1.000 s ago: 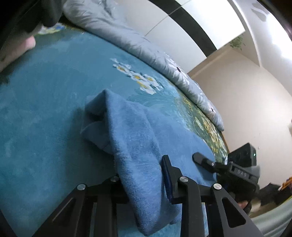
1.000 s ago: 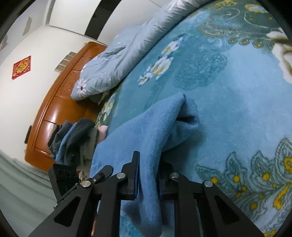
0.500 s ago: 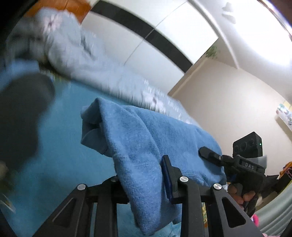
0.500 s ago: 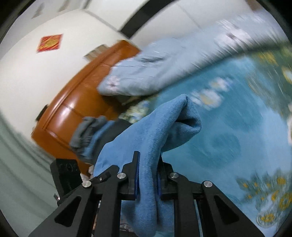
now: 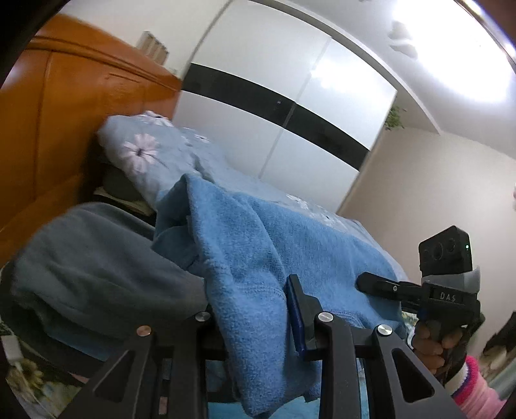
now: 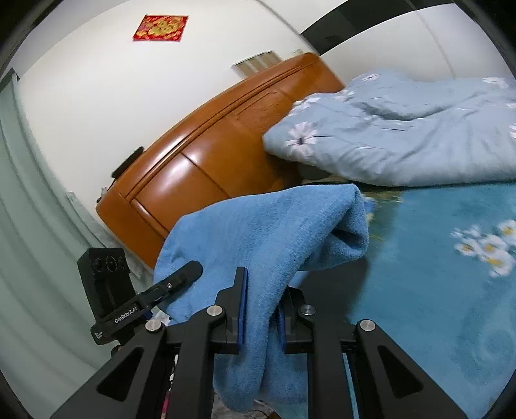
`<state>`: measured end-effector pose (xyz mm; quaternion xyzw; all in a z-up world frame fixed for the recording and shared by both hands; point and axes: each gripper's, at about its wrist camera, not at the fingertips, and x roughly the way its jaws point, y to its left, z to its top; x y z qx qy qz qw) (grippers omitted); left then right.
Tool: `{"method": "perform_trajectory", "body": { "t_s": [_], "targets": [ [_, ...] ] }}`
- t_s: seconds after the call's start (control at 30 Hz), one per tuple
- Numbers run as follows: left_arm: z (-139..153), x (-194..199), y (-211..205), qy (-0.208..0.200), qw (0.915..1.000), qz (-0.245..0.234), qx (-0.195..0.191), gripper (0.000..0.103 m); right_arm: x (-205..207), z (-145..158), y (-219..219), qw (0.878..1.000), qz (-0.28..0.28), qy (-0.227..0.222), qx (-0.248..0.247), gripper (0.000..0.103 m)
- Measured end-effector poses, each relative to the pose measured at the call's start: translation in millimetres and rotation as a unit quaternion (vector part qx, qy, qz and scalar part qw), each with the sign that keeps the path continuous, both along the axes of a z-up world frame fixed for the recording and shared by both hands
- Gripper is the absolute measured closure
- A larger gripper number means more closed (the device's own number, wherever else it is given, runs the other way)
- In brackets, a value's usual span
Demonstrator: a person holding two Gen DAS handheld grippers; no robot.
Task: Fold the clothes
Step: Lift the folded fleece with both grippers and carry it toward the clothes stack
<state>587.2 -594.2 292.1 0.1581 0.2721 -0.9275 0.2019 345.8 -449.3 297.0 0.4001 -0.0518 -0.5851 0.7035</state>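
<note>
Blue terry cloth fills both wrist views: a towel (image 5: 264,258) pinched at two places along one edge. The left gripper (image 5: 254,319) has its jaws pressed onto the towel, one blue pad (image 5: 296,316) showing at the right of the fold while the other finger is hidden under the cloth. The right gripper (image 6: 261,312) is likewise clamped on the towel (image 6: 267,225), both pads close together with the cloth squeezed between and hanging down below them.

From the left wrist view, going left to right: an orange wooden headboard (image 5: 48,135), a grey garment (image 5: 96,267) bunched low at the left, a pale blue flowered quilt (image 5: 151,154) behind the towel, a white wardrobe (image 5: 283,106) with a black band, then a beige wall (image 5: 435,180). At the far right a hand (image 5: 432,341) grips the other tool's handle.

From the right wrist view: a greenish curtain (image 6: 35,225), a white wall with a red square hanging (image 6: 161,27), the headboard, the quilt, and a teal flowered bedspread (image 6: 451,258) at the right.

The towel is lifted off the bed, draped forward from both grippers, its far folded end rising ahead of the fingers.
</note>
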Motion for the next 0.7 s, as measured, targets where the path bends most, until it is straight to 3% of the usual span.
{"method": "perform_trajectory", "body": {
  "t_s": [0.2, 0.43, 0.53, 0.7],
  "targets": [
    [0, 29, -75, -0.007, 0.9996, 0.028, 0.006, 0.073, 19, -16, -58, 1.0, 0.013, 0.009, 0.004, 0.087],
    [-30, 41, -138, -0.006, 0.9987, 0.04, 0.03, 0.073, 41, -35, -125, 0.999, 0.027, 0.02, 0.008, 0.087],
    [-47, 45, -150, -0.007, 0.9982, 0.041, 0.043, 0.073, 49, -47, -146, 0.999, 0.032, 0.023, 0.016, 0.086],
    [-55, 65, -160, 0.035, 0.9961, 0.053, 0.062, 0.073, 57, -54, -156, 0.999, 0.035, 0.022, 0.006, 0.085]
  ]
}}
